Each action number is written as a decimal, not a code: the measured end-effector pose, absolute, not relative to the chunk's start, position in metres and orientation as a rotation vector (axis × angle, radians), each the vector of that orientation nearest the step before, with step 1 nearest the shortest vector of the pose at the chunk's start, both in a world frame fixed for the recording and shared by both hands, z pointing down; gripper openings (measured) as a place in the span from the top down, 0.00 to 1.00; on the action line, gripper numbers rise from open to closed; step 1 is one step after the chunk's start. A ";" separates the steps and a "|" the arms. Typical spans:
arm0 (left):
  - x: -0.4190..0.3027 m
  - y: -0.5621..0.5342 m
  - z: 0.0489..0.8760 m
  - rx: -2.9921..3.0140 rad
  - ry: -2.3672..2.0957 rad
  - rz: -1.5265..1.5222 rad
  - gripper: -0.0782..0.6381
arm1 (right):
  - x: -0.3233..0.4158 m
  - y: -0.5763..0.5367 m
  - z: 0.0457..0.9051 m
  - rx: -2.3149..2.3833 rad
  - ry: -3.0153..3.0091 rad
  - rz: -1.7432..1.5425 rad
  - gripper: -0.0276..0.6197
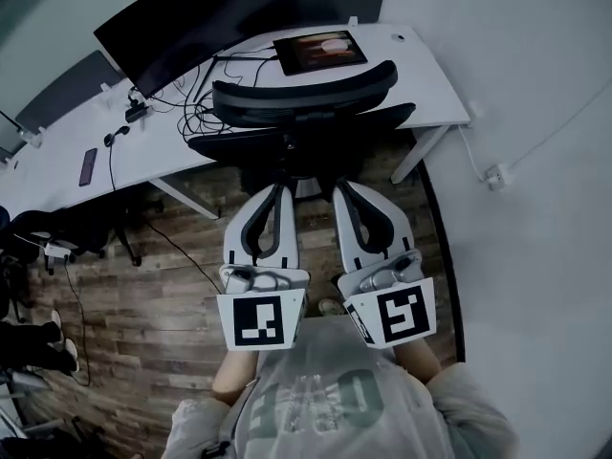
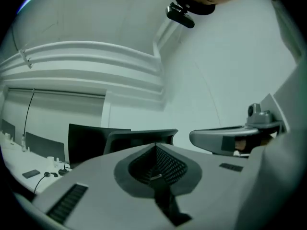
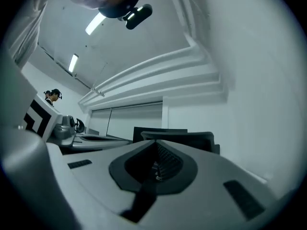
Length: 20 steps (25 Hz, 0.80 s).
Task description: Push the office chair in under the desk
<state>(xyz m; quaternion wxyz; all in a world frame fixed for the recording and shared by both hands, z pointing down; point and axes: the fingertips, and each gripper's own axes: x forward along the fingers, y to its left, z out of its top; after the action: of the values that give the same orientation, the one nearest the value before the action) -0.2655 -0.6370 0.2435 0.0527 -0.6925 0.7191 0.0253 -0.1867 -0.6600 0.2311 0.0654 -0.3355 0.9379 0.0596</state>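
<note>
The black office chair point(image 1: 304, 103) stands at the white desk point(image 1: 435, 79), its curved back towards me and its seat partly under the desktop. My left gripper point(image 1: 284, 191) and right gripper point(image 1: 339, 189) are held side by side just behind the chair's lower back; I cannot tell whether they touch it. Both are shut with nothing between their jaws. In the left gripper view the shut left gripper point(image 2: 156, 147) points at the top of the chair back point(image 2: 139, 137). The right gripper view shows the shut right gripper point(image 3: 156, 145) below the chair back point(image 3: 192, 140).
On the desk are a dark monitor point(image 1: 191, 22), a lit tablet point(image 1: 320, 53), tangled cables point(image 1: 196, 113) and a phone point(image 1: 88, 165). Another dark chair point(image 1: 76, 228) stands at the left. A white wall with a socket point(image 1: 494, 175) runs along the right.
</note>
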 end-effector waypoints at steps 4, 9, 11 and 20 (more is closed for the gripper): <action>-0.268 -0.630 0.261 -2.114 2.243 0.053 0.87 | -0.183 -0.656 0.247 -1.052 2.862 0.158 0.93; -0.278 -0.626 0.259 -2.071 2.283 0.060 0.87 | -0.182 -0.658 0.250 -1.068 2.869 0.184 0.93; -0.280 -0.626 0.258 -2.058 2.285 0.049 0.87 | -0.182 -0.659 0.251 -1.078 2.872 0.196 0.93; -0.280 -0.625 0.263 -2.050 2.292 0.025 0.87 | -0.175 -0.666 0.254 -1.110 2.877 0.244 0.93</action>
<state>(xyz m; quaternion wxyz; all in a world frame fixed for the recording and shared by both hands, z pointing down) -0.2798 -0.6248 0.2630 0.0330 -0.6664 0.7449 0.0082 -0.1749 -0.6657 0.2538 0.0242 -0.3587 0.9298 0.0787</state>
